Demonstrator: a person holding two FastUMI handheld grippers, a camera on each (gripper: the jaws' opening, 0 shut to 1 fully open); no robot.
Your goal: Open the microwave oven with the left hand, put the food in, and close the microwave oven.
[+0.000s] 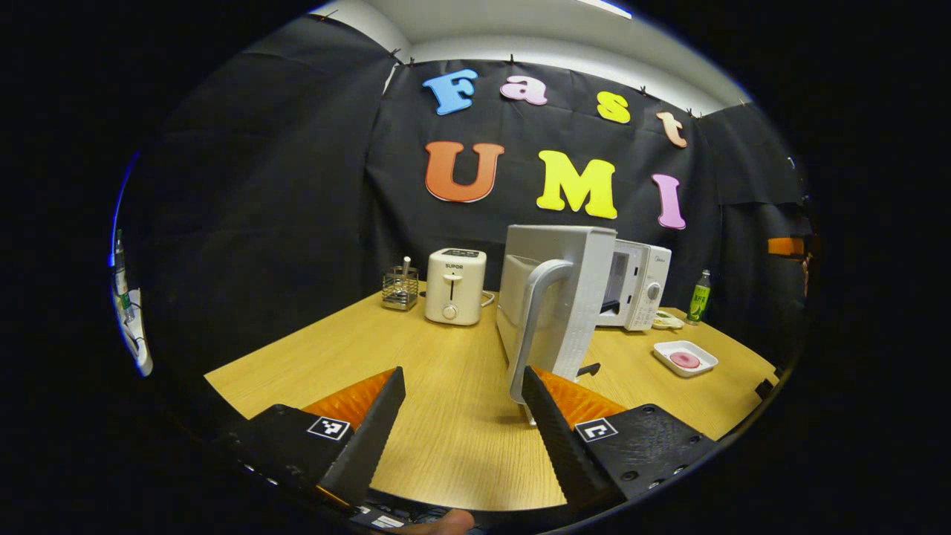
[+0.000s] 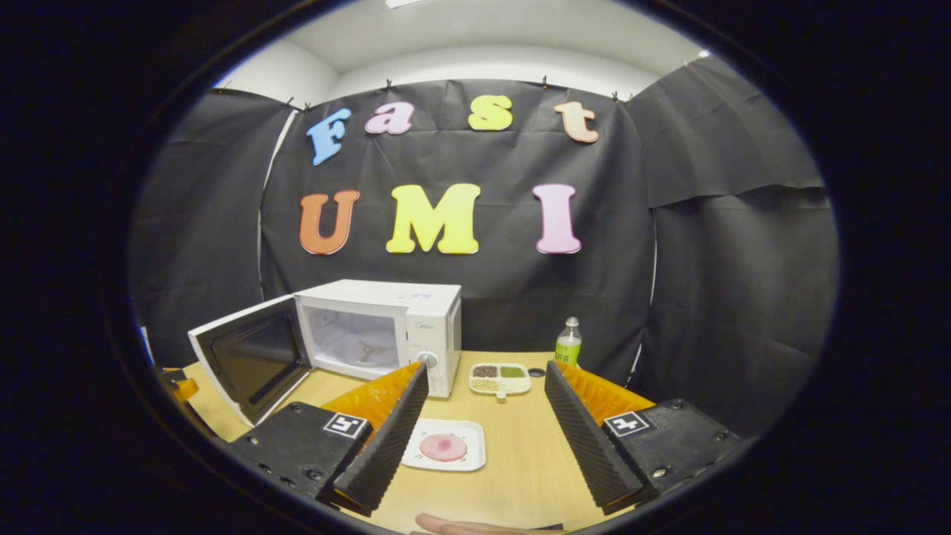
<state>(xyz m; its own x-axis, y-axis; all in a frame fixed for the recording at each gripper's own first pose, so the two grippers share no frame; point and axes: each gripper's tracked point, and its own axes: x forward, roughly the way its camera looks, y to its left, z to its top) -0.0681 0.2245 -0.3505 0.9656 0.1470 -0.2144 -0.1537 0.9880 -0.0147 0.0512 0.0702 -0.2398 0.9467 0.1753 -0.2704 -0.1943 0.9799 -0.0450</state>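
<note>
The white microwave point(image 2: 386, 327) stands at the back of the wooden table with its door point(image 2: 249, 357) swung wide open to the left and its cavity bare. In the left gripper view the open door point(image 1: 565, 297) is seen edge-on, its grey handle point(image 1: 539, 319) just ahead of my left gripper point(image 1: 461, 416), which is open and holds nothing. The food, a pink round slice point(image 2: 443, 446) on a white square plate point(image 2: 468, 431), lies in front of the microwave. My right gripper point(image 2: 483, 431) hovers open just above and before that plate point(image 1: 685, 358).
A white toaster point(image 1: 455, 286) and a wire utensil holder point(image 1: 400, 288) stand at the back left of the table point(image 1: 446, 401). A green bottle point(image 2: 568, 343) and a divided dish of grains point(image 2: 500, 377) sit right of the microwave. Another gripper's tip point(image 2: 178, 386) shows behind the door.
</note>
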